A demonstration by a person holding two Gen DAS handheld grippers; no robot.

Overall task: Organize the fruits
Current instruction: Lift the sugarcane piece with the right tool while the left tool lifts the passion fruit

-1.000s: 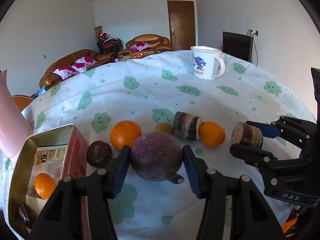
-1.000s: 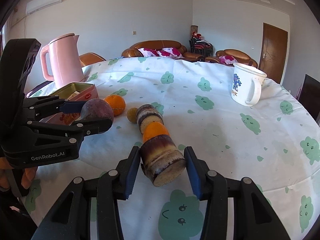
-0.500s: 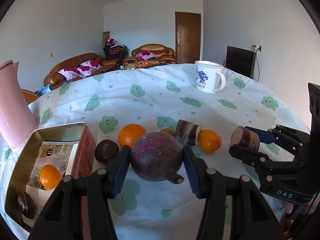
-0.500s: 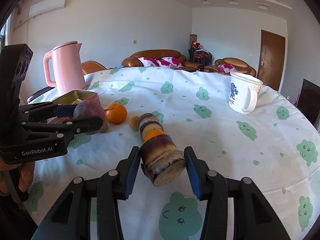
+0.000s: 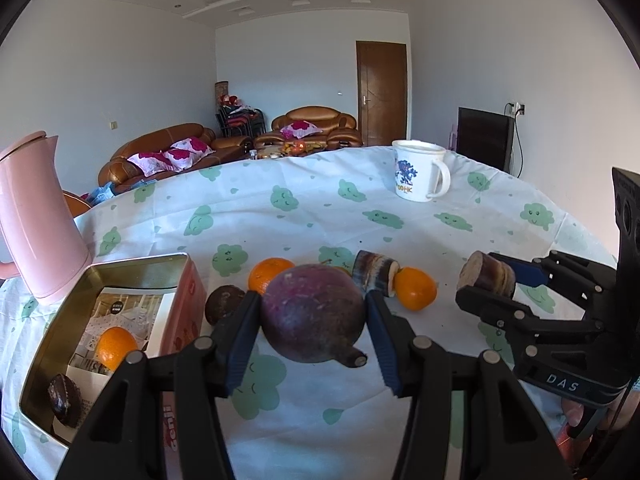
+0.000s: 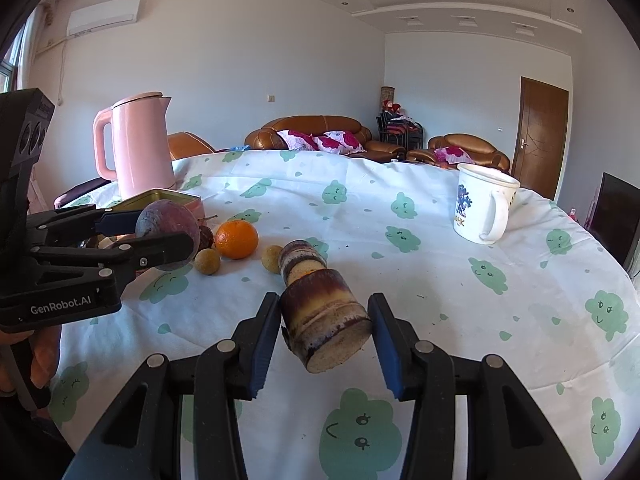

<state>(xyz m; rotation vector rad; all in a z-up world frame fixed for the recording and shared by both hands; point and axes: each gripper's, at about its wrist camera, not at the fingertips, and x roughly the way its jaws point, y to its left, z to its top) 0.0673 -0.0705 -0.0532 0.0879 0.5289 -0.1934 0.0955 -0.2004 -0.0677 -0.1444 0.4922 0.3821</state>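
The round purple fruit (image 5: 314,312) with a stubby stem was pinched between the blue pads of the left gripper (image 5: 314,320), held clear above the tablecloth (image 5: 280,216) and just right of the open tin box (image 5: 120,276). The right gripper (image 6: 326,328) was clamped on a sugarcane segment (image 6: 324,316), farther from the tin, also lifted off the cloth.

Inside the tin lay an orange (image 5: 114,346) and a dark passion fruit (image 5: 64,400) on a printed card. Just beside the tin's pink wall sat another dark passion fruit (image 5: 224,304); beyond it, moving away from the tin, an orange (image 5: 270,274), a second sugarcane segment (image 5: 376,276) and another orange (image 5: 416,288). Two small tan fruits (image 6: 208,261) rested on the cloth near that row. A pink kettle (image 5: 36,224) stood behind the tin, and a white mug (image 5: 418,176) well apart from it.

The step in hand looked like carrying: both pieces picked up, neither yet delivered. The next move probably called for swinging the purple fruit over the tin's free area, lowering it clear of the rim, and only then spreading the pads.
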